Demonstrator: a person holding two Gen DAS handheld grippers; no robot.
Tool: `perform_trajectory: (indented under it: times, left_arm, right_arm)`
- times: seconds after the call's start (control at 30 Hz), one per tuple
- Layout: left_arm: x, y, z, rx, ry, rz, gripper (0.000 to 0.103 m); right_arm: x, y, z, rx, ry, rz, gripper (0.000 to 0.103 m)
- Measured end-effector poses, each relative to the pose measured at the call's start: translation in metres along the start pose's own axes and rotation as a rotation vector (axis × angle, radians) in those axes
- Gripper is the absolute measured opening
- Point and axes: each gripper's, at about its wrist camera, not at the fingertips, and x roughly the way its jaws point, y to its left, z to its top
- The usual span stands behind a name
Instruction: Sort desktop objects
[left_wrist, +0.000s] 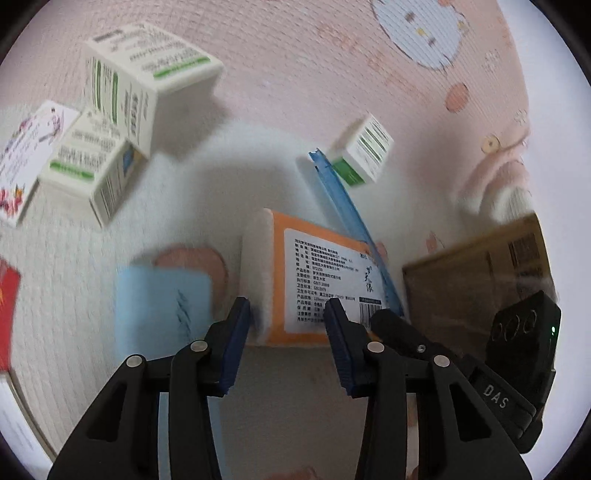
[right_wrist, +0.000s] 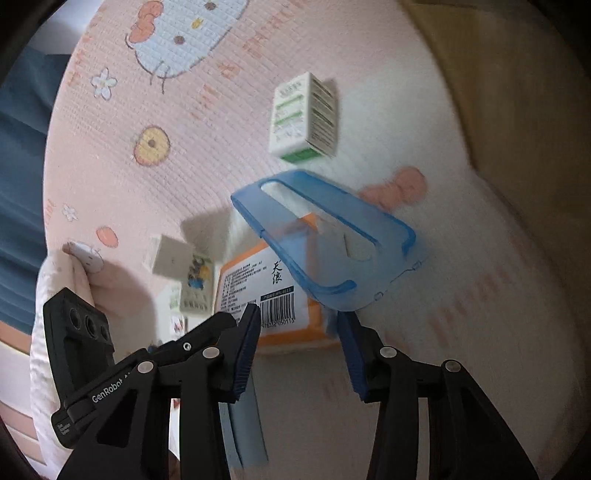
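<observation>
An orange tissue pack (left_wrist: 317, 273) (right_wrist: 280, 295) with a white printed label lies on the pink cartoon cloth (left_wrist: 295, 74). A clear blue phone case (right_wrist: 325, 236) rests tilted over its far end and shows edge-on in the left wrist view (left_wrist: 351, 214). My left gripper (left_wrist: 288, 325) hovers open over the pack's near end, which is wider than the gap between the fingers. My right gripper (right_wrist: 299, 325) is open too, with the pack's near corner between its fingers. The two grippers stand side by side; each shows at the edge of the other's view.
Two green-and-white boxes (left_wrist: 147, 77) (left_wrist: 88, 166) and a smaller one (left_wrist: 365, 151) (right_wrist: 306, 118) lie beyond. A pale blue note (left_wrist: 162, 302) sits left of the pack, a cardboard box (left_wrist: 480, 273) right. Printed cards (right_wrist: 184, 273) (left_wrist: 26, 155) lie at the left.
</observation>
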Motion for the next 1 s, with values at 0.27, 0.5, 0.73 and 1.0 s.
perform_trajectory:
  times: [0.27,0.5,0.73,1.0]
  left_arm:
    - [-0.024,-0.02,-0.058,0.082,0.012,0.052,0.046]
    - [-0.042,-0.006,-0.103,0.081,0.055,0.074,0.046]
    - [-0.074,0.005,-0.129,-0.013,-0.008,0.079,0.048]
    - [-0.086,-0.005,-0.139,0.022,-0.136,0.141,0.007]
  right_arm:
    - [-0.043,0.001,-0.055,0.043,0.069,-0.038,0.041]
    - [-0.062,-0.003,-0.115,0.041,0.171,0.0,0.041]
    - [-0.099,-0.001,-0.113,0.051,0.037,0.073,0.041]
    - [-0.111,0.003,-0.107,0.013,-0.131,0.102,0.011]
